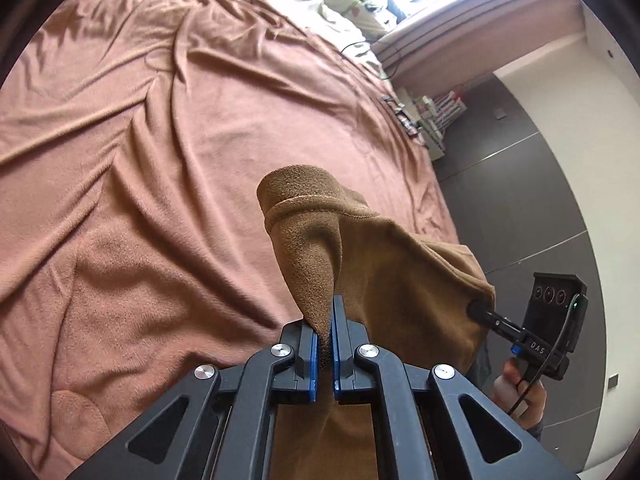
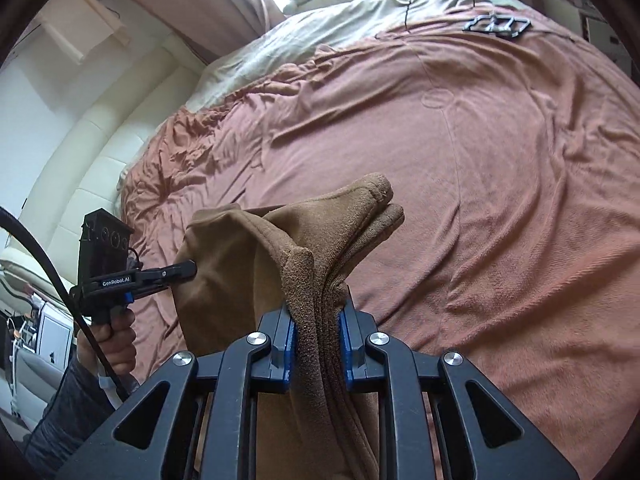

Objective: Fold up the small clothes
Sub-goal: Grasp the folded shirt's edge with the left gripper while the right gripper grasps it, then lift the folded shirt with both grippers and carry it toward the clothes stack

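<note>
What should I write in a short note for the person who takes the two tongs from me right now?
Left tongs: shut on one edge of the brown garment.
Right tongs: shut on another, bunched edge of the same garment.
Garment: held up between both tongs above the pink blanket on the bed, hanging down, not laid flat.
Done: garment picked up with both tongs.
Left: lay it flat on the blanket, fold it, release.

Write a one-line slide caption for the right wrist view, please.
Right claw and left claw both grip a brown fleece garment, held above a bed's pink blanket.
</note>
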